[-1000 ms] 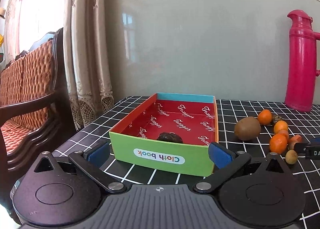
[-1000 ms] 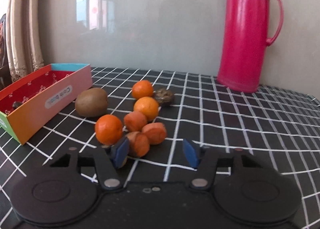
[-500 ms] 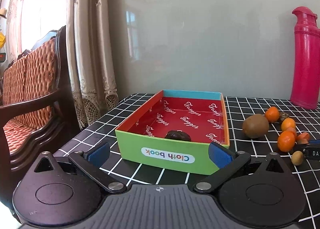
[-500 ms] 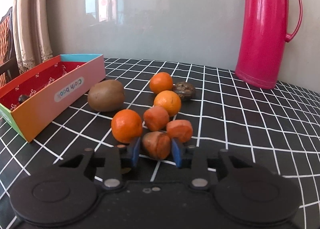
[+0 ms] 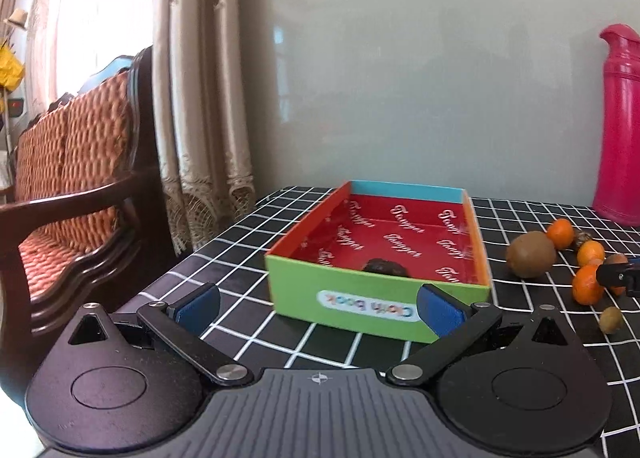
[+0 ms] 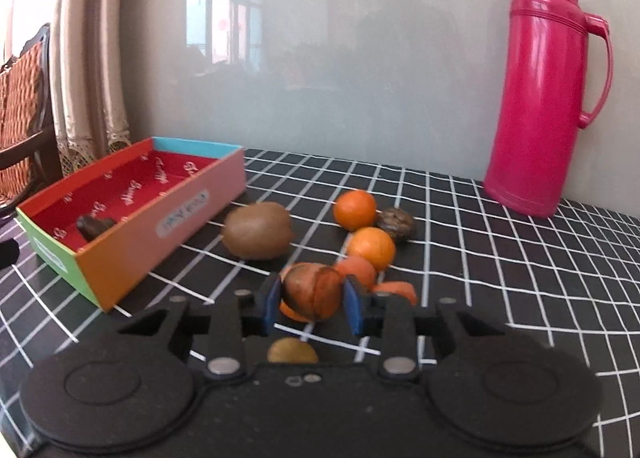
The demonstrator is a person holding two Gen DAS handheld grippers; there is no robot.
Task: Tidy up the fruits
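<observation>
A: What is nearest to the box (image 6: 132, 218), and which step is in hand?

B: I go from near to far, always relative to the box. The left claw (image 5: 318, 304) hangs just in front of the green short wall, its jaws spread wide and nothing between them. Inside the box, close behind that wall, lies one dark wrinkled fruit (image 5: 384, 267).

A: And the right claw?

B: The right claw (image 6: 310, 300) is beside the long pink-orange wall, a little apart from it. Its jaws are pressed on both sides of a brown-orange fruit (image 6: 312, 290), which looks cracked or partly peeled. I cannot tell if the fruit is lifted from the tabletop (image 6: 500, 278) or only pinched. I judge the step is the pick of this fruit. The next move calls for carrying it over the long wall and opening the jaws low inside the box.

A: How many fruits remain outside?

B: Under the right claw there is one small olive-green fruit (image 6: 292, 352). Just beside the box is one kiwi (image 6: 257, 231). Farther from the box I count three round oranges: one in the left view (image 5: 586, 284), partly hidden in the right view, then a middle one (image 6: 370, 244) and a far one (image 6: 355, 209). Near the held fruit are two darker orange fruits (image 6: 356, 270), partly hidden. Beside the far orange sits one dark walnut-like fruit (image 6: 396, 224). Farthest from the box stands one pink thermos (image 6: 540, 98).
</observation>
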